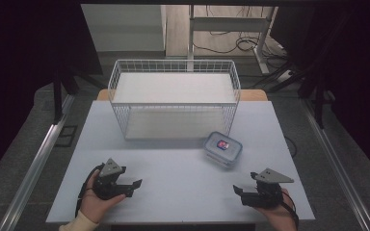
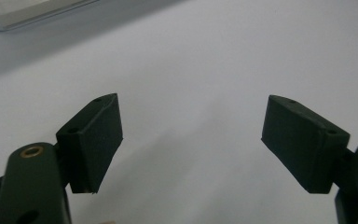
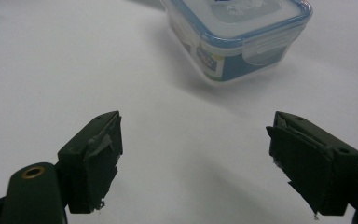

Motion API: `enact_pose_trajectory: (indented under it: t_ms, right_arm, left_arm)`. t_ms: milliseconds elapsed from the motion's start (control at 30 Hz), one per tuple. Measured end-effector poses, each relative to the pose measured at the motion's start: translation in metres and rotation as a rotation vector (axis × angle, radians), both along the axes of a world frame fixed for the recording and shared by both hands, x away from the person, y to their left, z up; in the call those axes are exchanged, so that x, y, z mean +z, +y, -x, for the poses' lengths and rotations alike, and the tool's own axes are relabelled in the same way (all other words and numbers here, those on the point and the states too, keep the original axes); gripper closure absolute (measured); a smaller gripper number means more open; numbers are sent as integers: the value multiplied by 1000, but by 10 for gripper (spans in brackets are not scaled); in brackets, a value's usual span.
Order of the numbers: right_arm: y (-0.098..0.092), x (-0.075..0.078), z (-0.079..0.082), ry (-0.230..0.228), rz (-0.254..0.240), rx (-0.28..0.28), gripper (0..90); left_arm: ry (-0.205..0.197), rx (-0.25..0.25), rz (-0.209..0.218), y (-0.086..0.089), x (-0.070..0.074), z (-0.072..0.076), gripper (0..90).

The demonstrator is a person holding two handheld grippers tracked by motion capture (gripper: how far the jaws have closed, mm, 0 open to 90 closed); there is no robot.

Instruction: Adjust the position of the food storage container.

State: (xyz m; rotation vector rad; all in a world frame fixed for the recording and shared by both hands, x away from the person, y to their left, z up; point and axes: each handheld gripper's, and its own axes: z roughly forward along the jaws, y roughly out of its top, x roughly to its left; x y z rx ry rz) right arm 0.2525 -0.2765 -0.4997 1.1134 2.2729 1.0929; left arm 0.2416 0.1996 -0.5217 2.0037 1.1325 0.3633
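While both my tools rest low near the front edge of the surface [image 1: 125,159], the lidded plastic container [image 1: 223,147] sits at about one o'clock from the middle, just in front of the wire basket [image 1: 173,98] and apart from it. My right tool [image 1: 244,192] stands wide with nothing between its jaws; in the right gripper view the container [image 3: 237,35] lies ahead, toward one o'clock. My left tool [image 1: 131,186] is also wide and empty, over bare surface. As I judge it, the risk is the smooth, clipped lid: a grip across a latch tab could slip or pop it, and a shallow approach could shove the container against the basket.
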Motion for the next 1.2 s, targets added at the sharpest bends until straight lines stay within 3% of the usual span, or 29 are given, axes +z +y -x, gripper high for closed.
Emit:
enact_pose_trajectory:
  t_ms: [267,400,833,967,1200]
  right_arm:
    - [0,0,1,21,-3,6,185]
    - [1,-2,0,27,23,9,187]
    - [1,0,-3,29,16,5,210]
    - [5,11,-8,21,26,29,246]
    - [7,32,-17,11,30,13,309]
  left_arm:
    - [5,-6,14,0,-1,-1,200]
    - [2,-9,11,-1,-1,0,200]
    - [1,-4,9,-2,-1,1,200]
    - [-3,-8,2,-4,-1,1,200]
    - [-4,-4,4,-3,0,1,200]
